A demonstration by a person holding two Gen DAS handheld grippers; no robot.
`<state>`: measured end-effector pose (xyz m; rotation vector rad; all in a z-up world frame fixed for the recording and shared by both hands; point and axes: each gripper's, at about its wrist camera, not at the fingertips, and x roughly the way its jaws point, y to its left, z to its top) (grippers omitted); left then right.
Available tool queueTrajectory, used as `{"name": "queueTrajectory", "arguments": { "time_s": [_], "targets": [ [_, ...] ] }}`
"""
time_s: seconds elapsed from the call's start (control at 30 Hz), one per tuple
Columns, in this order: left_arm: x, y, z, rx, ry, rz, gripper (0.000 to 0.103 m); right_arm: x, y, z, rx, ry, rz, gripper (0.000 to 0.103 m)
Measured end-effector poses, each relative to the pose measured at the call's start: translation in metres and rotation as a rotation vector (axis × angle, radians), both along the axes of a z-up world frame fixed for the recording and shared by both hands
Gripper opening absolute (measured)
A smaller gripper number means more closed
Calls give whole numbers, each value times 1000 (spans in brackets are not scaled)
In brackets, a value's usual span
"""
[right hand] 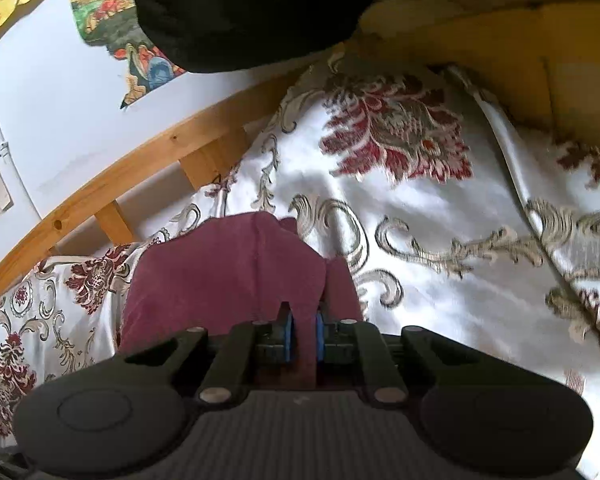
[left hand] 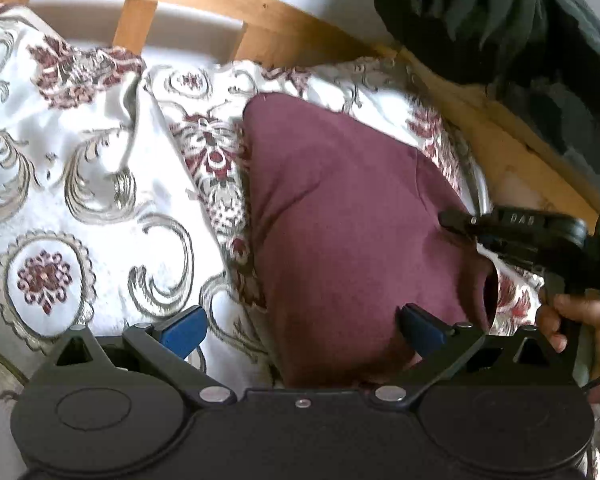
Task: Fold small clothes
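Lying on the patterned bedspread point(left hand: 100, 184) near the wooden bed frame point(left hand: 228, 4), the maroon garment point(left hand: 340, 208) looks already doubled over, its smooth upper layer running toward the frame while an open pocket of cloth gapes at its right edge. The right gripper point(right hand: 304, 334) has a band of that maroon cloth passing between its 2 blue pads, which stand close together; whether they press it or have slackened cannot be told, though the hold there probably serves to pin that edge so the layers do not slide. The left gripper point(left hand: 300, 328) hovers over the garment's near end with its fingers spread wide and nothing between them, likely poised to take a fresh edge for the next fold. A hand point(left hand: 580, 320) grips the right gripper's handle beside the bedspread.
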<state>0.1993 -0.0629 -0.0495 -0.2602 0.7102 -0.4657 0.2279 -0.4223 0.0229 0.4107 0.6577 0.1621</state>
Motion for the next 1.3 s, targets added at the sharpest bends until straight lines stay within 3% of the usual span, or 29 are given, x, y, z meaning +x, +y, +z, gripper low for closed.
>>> {"name": "queueTrajectory", "arguments": {
  "time_s": [0.03, 0.1, 0.2, 0.37, 0.43, 0.5, 0.6, 0.7, 0.93, 1.3],
  "targets": [
    [0, 0, -2, 6, 6, -2, 102, -2, -2, -2, 18, 14, -8, 27],
    [0, 0, -5, 6, 16, -3, 102, -8, -4, -5, 56, 31, -4, 47],
    [2, 4, -8, -14, 33, -6, 102, -23, -3, -8, 93, 45, 12, 59],
    [3, 3, -9, -15, 38, -8, 103, -43, 0, -14, 151, 76, 30, 63],
    [4, 3, -9, -16, 42, -8, 103, -42, 2, -16, 163, 87, 41, 59],
    [4, 3, -9, -17, 43, -9, 102, -40, 2, -17, 172, 96, 50, 26],
    [4, 4, -7, -29, 39, -11, 102, -39, 6, -12, 106, 79, 46, 16],
    [2, 7, -2, -60, 18, -18, 102, -41, 8, -1, 15, 31, 45, 14],
    [1, 15, 5, -145, -12, 25, 102, -48, -11, 10, -7, -12, -31, 14],
    [9, 14, -11, -131, 89, 8, 103, -53, -14, -7, -1, 47, -69, 14]
  ]
}}
